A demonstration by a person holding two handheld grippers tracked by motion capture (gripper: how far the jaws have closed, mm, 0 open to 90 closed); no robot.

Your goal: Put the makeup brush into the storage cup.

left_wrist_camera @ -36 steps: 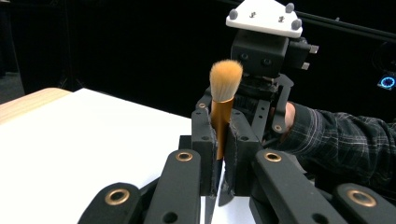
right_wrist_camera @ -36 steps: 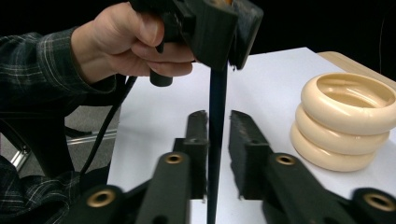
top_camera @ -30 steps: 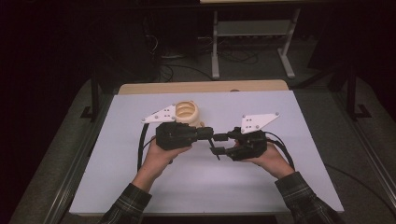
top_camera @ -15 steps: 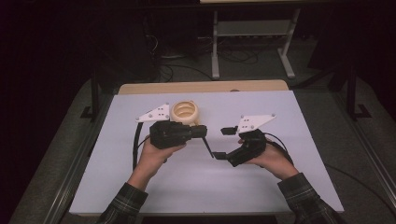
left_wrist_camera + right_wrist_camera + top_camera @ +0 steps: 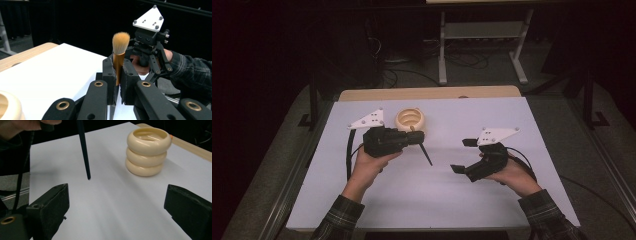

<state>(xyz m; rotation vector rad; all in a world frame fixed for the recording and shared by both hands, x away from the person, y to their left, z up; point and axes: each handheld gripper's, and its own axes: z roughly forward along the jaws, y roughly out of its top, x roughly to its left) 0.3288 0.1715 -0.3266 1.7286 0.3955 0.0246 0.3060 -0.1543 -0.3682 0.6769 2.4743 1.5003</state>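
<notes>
My left gripper [image 5: 414, 137] is shut on a brush [image 5: 121, 43] at its gold ferrule, with the tan bristles above the jaws. The brush's thin dark handle [image 5: 426, 155] slants down toward the white table sheet [image 5: 492, 200]; in the right gripper view the handle [image 5: 83, 150] ends just above the sheet. My right gripper [image 5: 462, 156] sits apart to the right. Its jaws have just been opening and stand wide with nothing between them [image 5: 116, 195]. A cream ribbed cup [image 5: 410, 119] stands upright just behind the left gripper.
A wooden table edge [image 5: 432, 93] shows behind the white sheet. A metal stand [image 5: 482, 35] and cables lie on the dark floor beyond. In the left gripper view the right gripper [image 5: 147, 50] and a plaid sleeve [image 5: 192, 75] are ahead.
The two grippers met tip to tip at the table's middle; now they are apart. The right gripper's jaws have opened wide and drawn right. The left gripper has carried the brush leftward.
</notes>
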